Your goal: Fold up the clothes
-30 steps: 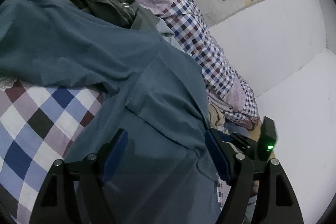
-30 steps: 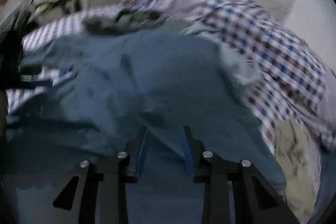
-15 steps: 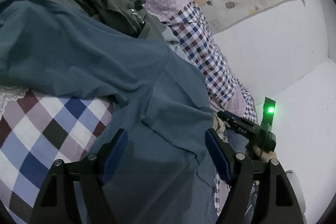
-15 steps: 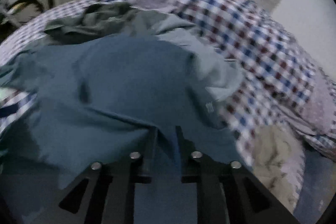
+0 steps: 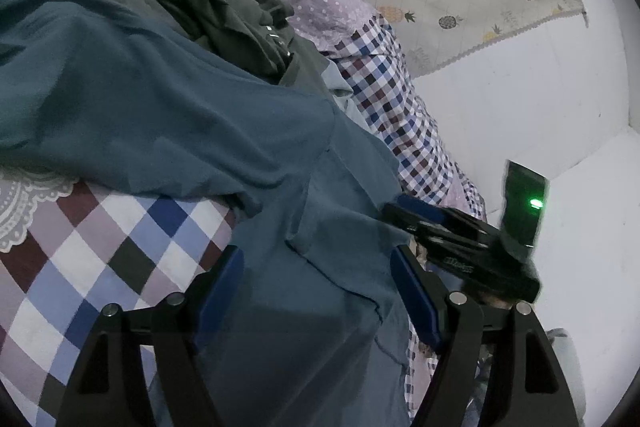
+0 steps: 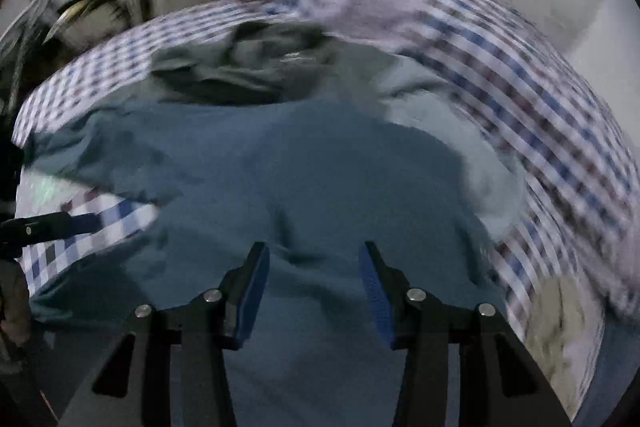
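The left tongs (image 5: 316,291) stand wide apart over the blue-green shirt (image 5: 160,115), pads clear of the cloth and gripping nothing. The right tongs (image 6: 314,291) are opening, with shirt fabric beneath the gap but nothing pinched between the pads; in the left view they show at about 4 o'clock, just beside the shirt's edge.

The checked bedspread (image 5: 92,251) carries everything. The shirt lies spread across it from 9 o'clock towards 6 o'clock, partly creased, one flap doubled over near the centre. A crumpled dark green garment (image 5: 224,15) sits at 12 o'clock, touching the shirt's far edge.

Judged step: a fold has just been let go and both tongs are free to reposition. The next move calls for choosing a fresh edge or corner of the shirt, closing on a single layer, and keeping the green garment from being dragged along.
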A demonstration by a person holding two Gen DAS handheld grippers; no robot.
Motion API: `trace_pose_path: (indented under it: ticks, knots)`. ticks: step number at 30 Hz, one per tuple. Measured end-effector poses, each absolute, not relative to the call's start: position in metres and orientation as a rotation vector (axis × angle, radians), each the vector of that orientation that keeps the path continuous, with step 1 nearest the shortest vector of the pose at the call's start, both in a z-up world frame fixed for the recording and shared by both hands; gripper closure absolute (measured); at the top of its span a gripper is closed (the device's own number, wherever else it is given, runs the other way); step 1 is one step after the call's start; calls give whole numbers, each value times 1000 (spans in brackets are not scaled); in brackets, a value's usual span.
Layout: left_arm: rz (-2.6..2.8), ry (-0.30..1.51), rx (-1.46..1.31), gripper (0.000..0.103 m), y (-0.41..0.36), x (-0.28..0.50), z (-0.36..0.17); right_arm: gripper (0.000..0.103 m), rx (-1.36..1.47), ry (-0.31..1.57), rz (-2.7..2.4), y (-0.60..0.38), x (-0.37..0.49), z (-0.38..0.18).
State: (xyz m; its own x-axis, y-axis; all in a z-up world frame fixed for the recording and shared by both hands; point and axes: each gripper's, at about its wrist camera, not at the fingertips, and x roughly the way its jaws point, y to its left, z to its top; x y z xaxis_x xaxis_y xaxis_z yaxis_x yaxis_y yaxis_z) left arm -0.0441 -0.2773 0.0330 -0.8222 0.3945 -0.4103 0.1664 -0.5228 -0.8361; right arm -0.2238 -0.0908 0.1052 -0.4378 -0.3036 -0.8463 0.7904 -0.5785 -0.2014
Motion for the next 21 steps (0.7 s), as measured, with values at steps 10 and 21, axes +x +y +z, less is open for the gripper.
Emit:
trace_pose_path:
  ticks: [10,21]
  knots:
    - [2480,-1562,-820,24,-318,-31,32,103,1023,912,-2200,-138,-242,76]
    - [2618,-1693,-581,24,-403,40,52,62,1011,408,-2338,-99,-193,117]
